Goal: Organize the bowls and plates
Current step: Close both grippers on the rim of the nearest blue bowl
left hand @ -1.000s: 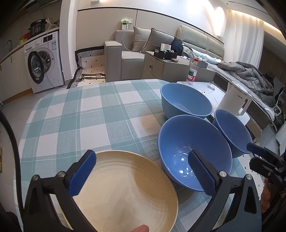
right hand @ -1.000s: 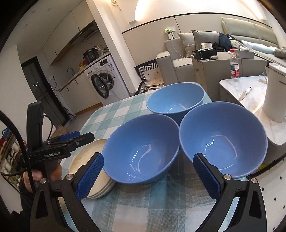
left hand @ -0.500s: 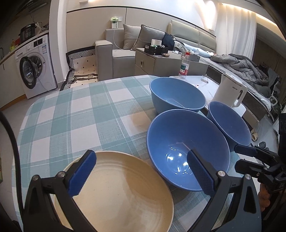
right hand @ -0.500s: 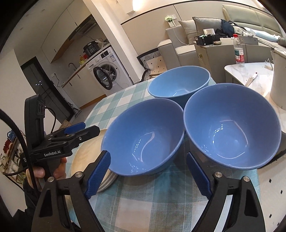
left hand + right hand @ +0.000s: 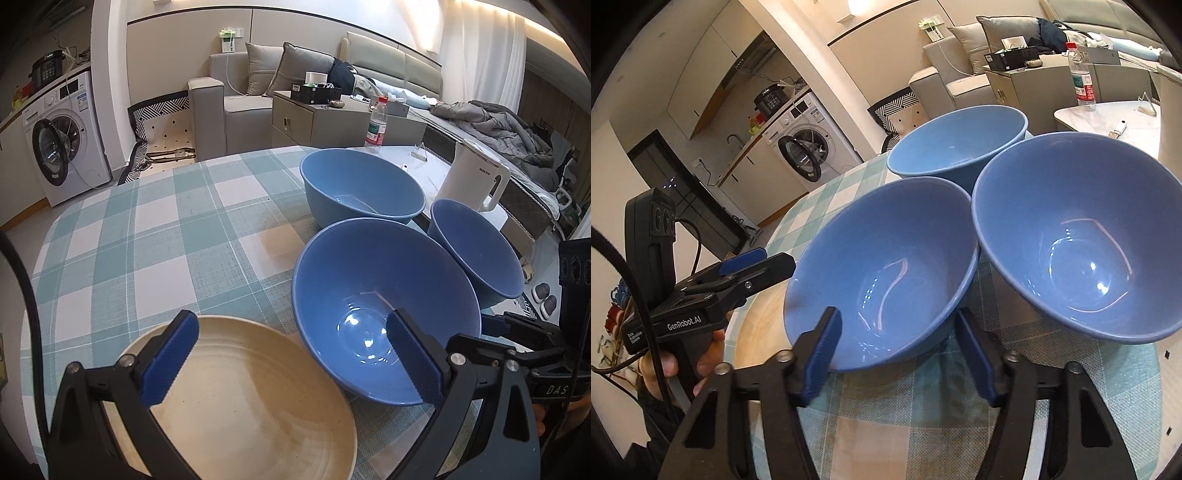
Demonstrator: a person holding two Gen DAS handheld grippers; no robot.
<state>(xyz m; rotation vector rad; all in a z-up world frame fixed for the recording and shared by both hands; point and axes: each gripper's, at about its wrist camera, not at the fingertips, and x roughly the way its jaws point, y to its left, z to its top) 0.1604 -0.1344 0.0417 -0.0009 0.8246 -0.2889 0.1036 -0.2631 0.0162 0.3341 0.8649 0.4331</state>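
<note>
Three blue bowls sit close together on the checked tablecloth (image 5: 155, 251), all holding nothing. The right gripper (image 5: 897, 354) is closing its jaws around the near rim of the nearest bowl (image 5: 886, 273), pads not yet pressing. The left gripper (image 5: 291, 354), jaws wide and holding nothing, hovers over the beige plates (image 5: 240, 402) at that bowl's nine o'clock.

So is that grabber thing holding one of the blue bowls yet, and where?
Not yet. The right gripper is closing around the middle bowl's near rim. The left gripper is open over the plate.

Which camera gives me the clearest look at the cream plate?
Left wrist view: the cream plate fills the foreground under the open left gripper. Right wrist view shows only a sliver behind the nearest blue bowl.
</note>
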